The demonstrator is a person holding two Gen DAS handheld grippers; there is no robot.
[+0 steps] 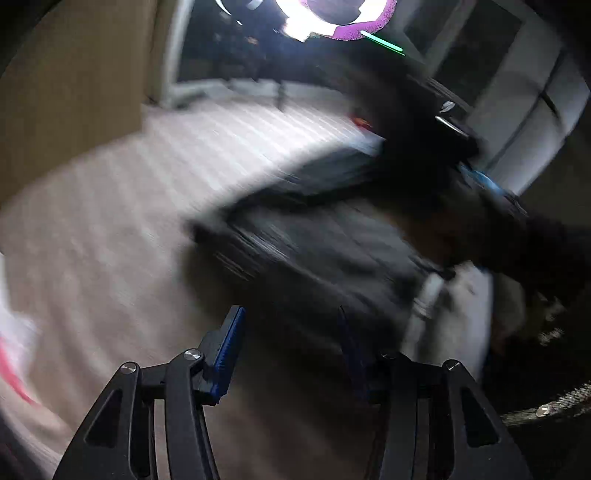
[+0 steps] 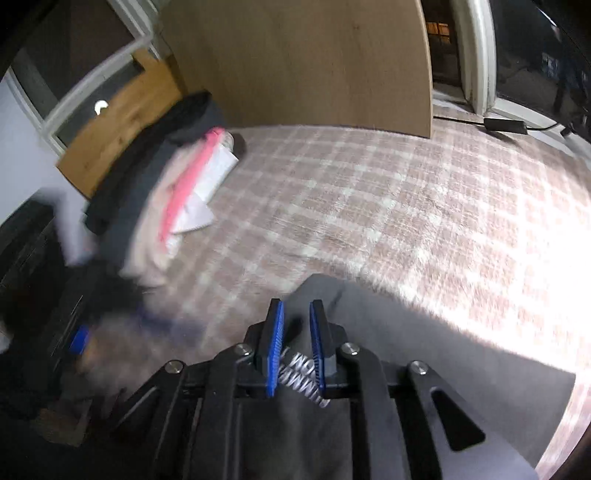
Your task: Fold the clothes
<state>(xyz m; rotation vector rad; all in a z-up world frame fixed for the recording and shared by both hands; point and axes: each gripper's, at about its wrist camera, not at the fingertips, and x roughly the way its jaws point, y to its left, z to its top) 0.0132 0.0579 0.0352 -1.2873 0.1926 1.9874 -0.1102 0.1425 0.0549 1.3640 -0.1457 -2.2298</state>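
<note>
Spreading wide under everything: a pink-and-white checked blanket (image 2: 369,206). Lying flat on it near the camera, a dark grey garment (image 2: 424,354); sitting at its left edge, a heap of folded clothes (image 2: 177,192).

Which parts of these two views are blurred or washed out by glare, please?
Left wrist view: motion blur smears the dark garment and bedcover; the overhead lamp blows out. Right wrist view: the clothes pile is smeared, glare whitens the plaid bedcover's right side, the right claw stays sharp.
</note>
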